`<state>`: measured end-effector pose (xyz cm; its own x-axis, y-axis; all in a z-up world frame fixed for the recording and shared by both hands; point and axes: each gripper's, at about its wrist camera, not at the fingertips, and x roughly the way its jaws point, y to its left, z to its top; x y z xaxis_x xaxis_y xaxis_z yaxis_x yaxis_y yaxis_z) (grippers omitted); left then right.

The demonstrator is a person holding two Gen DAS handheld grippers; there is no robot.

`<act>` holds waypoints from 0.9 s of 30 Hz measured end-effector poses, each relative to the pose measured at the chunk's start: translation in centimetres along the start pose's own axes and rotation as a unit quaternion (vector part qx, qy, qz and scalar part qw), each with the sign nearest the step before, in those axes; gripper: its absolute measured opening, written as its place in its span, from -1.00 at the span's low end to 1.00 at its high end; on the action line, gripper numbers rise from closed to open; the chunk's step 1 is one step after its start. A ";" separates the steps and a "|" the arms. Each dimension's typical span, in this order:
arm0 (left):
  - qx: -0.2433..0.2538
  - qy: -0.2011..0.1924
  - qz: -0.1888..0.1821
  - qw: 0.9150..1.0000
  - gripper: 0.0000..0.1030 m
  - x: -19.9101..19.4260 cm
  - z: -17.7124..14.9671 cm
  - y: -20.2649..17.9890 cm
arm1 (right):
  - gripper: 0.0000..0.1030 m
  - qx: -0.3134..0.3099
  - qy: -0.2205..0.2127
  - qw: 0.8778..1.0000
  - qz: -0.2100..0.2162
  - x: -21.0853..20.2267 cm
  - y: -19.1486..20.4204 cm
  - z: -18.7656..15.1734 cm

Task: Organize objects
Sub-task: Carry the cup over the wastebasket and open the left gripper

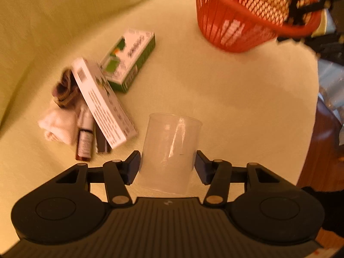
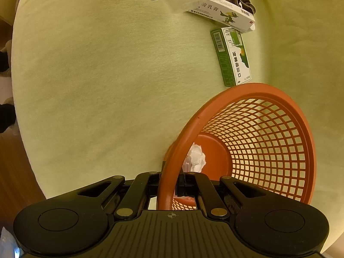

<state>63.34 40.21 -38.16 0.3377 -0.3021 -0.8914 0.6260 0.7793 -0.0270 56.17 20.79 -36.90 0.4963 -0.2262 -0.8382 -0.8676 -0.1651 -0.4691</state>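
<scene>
Jaws pinched on a clear plastic cup on the left, pressed shut on an orange basket's rim on the right.

The left gripper (image 1: 167,163) is seen clamped on the sides of one clear plastic cup (image 1: 171,150), which is empty, see-through, slightly tapered, and held rim away from the camera above the pale green cushion (image 1: 225,99). The right gripper (image 2: 181,185) is closed on the rim of one orange mesh basket (image 2: 279,150), tilted on the cushion; a single crumpled white paper wad (image 2: 196,158) lies at its solid bottom. Two medicine boxes are counted near the cup: a green-and-white box (image 1: 129,60) lying flat, and a white box (image 1: 103,103) propped across a small pile. In that pile one small brown bottle (image 1: 85,142), one white cloth (image 1: 59,126) and one dark bundle (image 1: 64,88), too blurred to name, are made out.
</scene>
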 end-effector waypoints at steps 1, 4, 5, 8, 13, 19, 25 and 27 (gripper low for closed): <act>0.001 -0.008 0.000 1.000 -0.05 -0.9 0.4 0.0 | -1.00 0.001 -0.001 1.000 -0.001 -0.1 0.0 0.0; -0.002 -0.037 -0.003 0.999 -0.05 -3.8 2.2 -0.2 | -1.00 0.001 -0.002 1.000 -0.003 -0.2 0.2 -0.1; 0.004 -0.048 -0.001 0.999 -0.04 -4.7 3.0 -0.4 | -1.00 0.002 -0.003 1.000 -0.004 -0.3 0.2 -0.1; 0.033 -0.078 0.000 0.996 -0.04 -7.3 5.6 -1.0 | -1.00 -0.001 -0.003 1.000 -0.006 -0.3 0.4 -0.1; 0.108 -0.113 -0.014 0.988 -0.04 -10.0 10.2 -2.7 | -1.00 0.001 -0.005 1.000 -0.008 -0.4 0.7 -0.3; 0.136 -0.142 -0.053 0.979 -0.03 -10.5 15.1 -5.4 | -1.00 0.008 -0.008 1.000 -0.008 -0.4 0.9 -0.4; 0.116 -0.154 -0.078 0.978 0.26 -9.3 17.7 -7.3 | -1.00 0.018 -0.009 1.000 -0.009 -0.4 0.8 -0.7; 0.117 -0.157 -0.067 0.978 0.26 -9.5 17.4 -7.5 | -1.00 0.021 -0.009 1.000 -0.009 -0.4 0.8 -0.9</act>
<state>67.73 27.69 -21.64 0.4176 -0.5759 -0.7028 0.8111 0.5849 0.0027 55.34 19.92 -36.67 0.5111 -0.2053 -0.8347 -0.8595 -0.1277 -0.4949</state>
